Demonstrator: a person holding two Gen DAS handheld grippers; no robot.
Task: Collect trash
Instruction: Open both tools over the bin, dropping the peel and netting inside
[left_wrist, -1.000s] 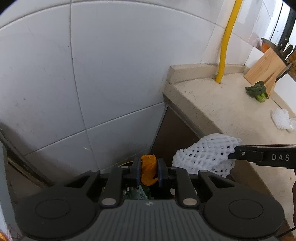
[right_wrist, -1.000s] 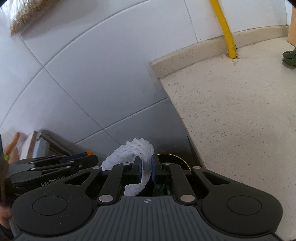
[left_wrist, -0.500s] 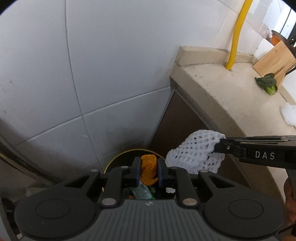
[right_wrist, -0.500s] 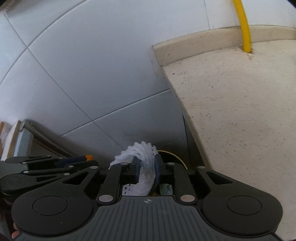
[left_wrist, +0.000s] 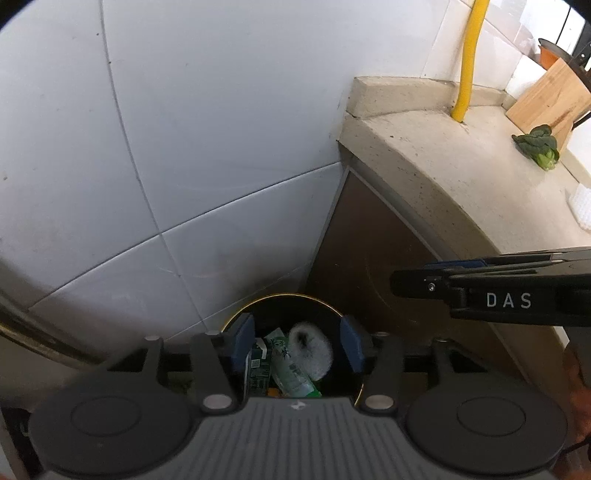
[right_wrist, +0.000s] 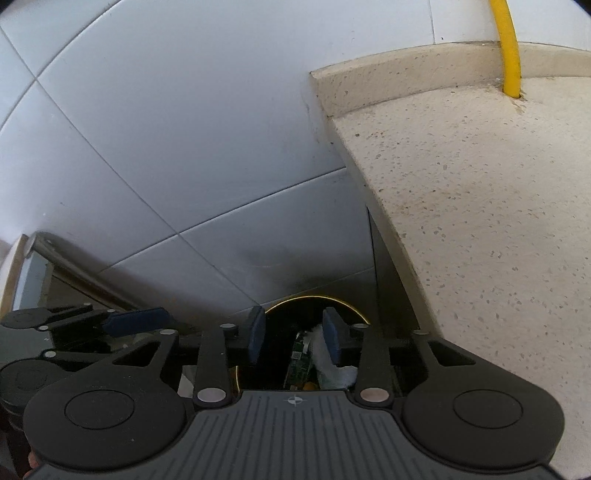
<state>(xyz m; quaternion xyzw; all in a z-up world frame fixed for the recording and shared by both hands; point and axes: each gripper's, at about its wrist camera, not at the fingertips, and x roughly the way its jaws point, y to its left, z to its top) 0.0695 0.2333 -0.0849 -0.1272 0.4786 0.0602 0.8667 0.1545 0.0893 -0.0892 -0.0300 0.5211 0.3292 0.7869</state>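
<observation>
jaws on both grippers are spreading with nothing between the pads: left gripper (left_wrist: 297, 343) and right gripper (right_wrist: 294, 334) each hang empty, tilted down over the trash bin (left_wrist: 236, 314) by the tiled wall. white foam net (left_wrist: 312, 350) already lies inside it beside green wrappers (left_wrist: 291, 369). more foam netting (left_wrist: 580, 210) and a leafy green scrap (left_wrist: 539, 146) lie up on the counter (left_wrist: 461, 177), off to the right and well apart, so the right gripper looks nearer for the coming reach.
</observation>
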